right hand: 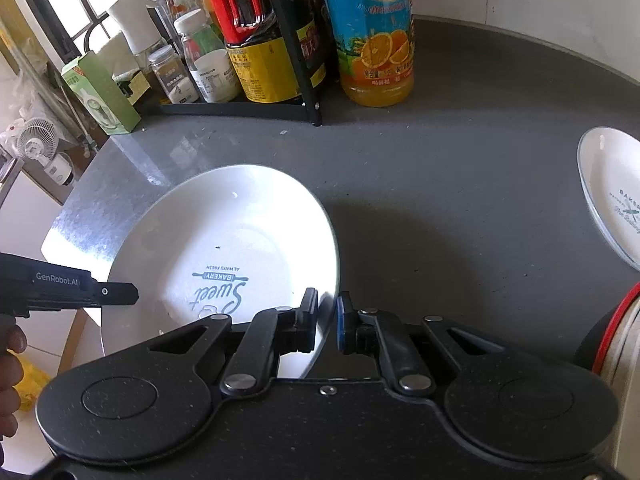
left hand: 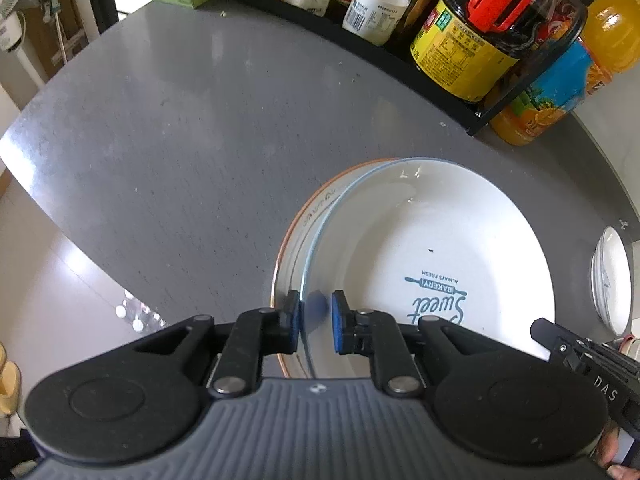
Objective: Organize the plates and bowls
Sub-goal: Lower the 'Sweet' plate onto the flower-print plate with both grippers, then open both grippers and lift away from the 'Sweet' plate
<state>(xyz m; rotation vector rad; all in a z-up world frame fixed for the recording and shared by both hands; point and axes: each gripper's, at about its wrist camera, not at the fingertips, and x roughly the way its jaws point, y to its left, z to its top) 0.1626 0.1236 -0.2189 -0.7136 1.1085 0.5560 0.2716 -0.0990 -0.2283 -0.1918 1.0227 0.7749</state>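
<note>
While orange-rimmed plate (left hand: 298,216) underlies bakery plate (left hand: 440,240), right view hides it.

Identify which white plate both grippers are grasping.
The big plate printed "Sweet Bakery": each gripper's fingers straddle its rim. The smaller plate sits apart, untouched, at the counter's right.

The left gripper (left hand: 315,322) has its two blue-padded fingers (left hand: 295,320) set slightly apart, one on each side of the near-left rim of the white plate (left hand: 432,240), and no clear gap shows against the rim. The right gripper (right hand: 327,322) straddles the same plate's near-right rim the same way, its jaws narrowly parted around the edge. Each gripper's black body juts into the other's view from the side. A person's fingers (right hand: 10,354) curl behind the left gripper's handle.
</note>
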